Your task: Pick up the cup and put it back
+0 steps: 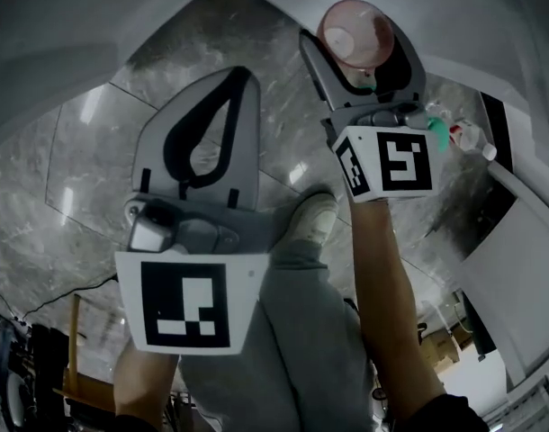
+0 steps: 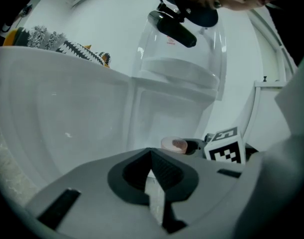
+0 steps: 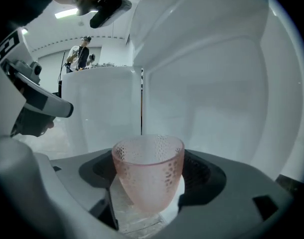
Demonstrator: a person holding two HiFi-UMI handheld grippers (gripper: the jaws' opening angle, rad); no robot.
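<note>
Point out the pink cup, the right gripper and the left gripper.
pink cup (image 3: 148, 171): right gripper view, on its dotted front wall.
right gripper (image 1: 355, 43): head view, midway between its fingertips, which clasp the cup.
left gripper (image 2: 152, 156): left gripper view, where its closed fingertips meet.

- Holds the left gripper (image 1: 241, 77) out ahead and angled downward, its fingers (image 1: 248, 129) closed tip to tip with nothing between them.
- Carries the left marker cube (image 1: 186, 302) nearest the head camera, just above the bare left forearm (image 1: 141, 381).
- Reaches further forward with the right gripper (image 1: 357, 50), its fingers (image 1: 314, 61) set wide and clamped on both sides of the pink cup (image 1: 354, 31).
- Holds that cup upright in the right gripper view.
- Extends the bare right forearm (image 1: 387, 304) straight behind the right marker cube (image 1: 393, 163).
- Stands with a grey-trousered leg (image 1: 310, 340) and a pale shoe (image 1: 312, 216) between the two arms.
</note>
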